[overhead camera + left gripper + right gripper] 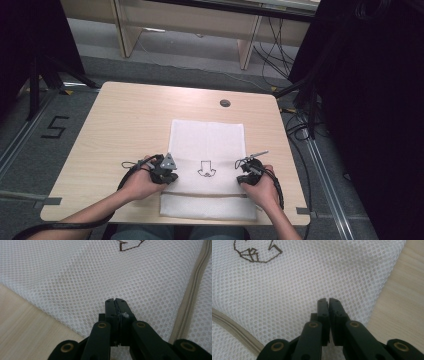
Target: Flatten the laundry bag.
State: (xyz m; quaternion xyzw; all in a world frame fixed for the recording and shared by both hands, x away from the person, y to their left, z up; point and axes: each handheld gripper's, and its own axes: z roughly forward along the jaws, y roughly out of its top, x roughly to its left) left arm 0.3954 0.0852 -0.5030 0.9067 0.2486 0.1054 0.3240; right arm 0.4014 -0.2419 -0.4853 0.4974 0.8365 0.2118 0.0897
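Observation:
A white mesh bag (207, 140) lies flat on the wooden table (125, 120), with a dark outline logo (205, 170) and a beige zipper (210, 194) running across near its front end. My left gripper (167, 172) rests at the bag's left edge, beside the logo. In the left gripper view its jaws (116, 300) are shut over the mesh (100, 277), with the zipper (192, 297) off to the right. My right gripper (248, 172) sits at the bag's right edge. Its jaws (328, 300) are pressed together over the mesh (312, 277), near the bag's edge.
A round dark grommet (225, 103) sits in the table's far side. Bare wood lies left, right and beyond the bag. Black curtains stand on both sides, cables (300, 127) trail on the floor at the right, and a "5" (54, 127) is marked on the floor at the left.

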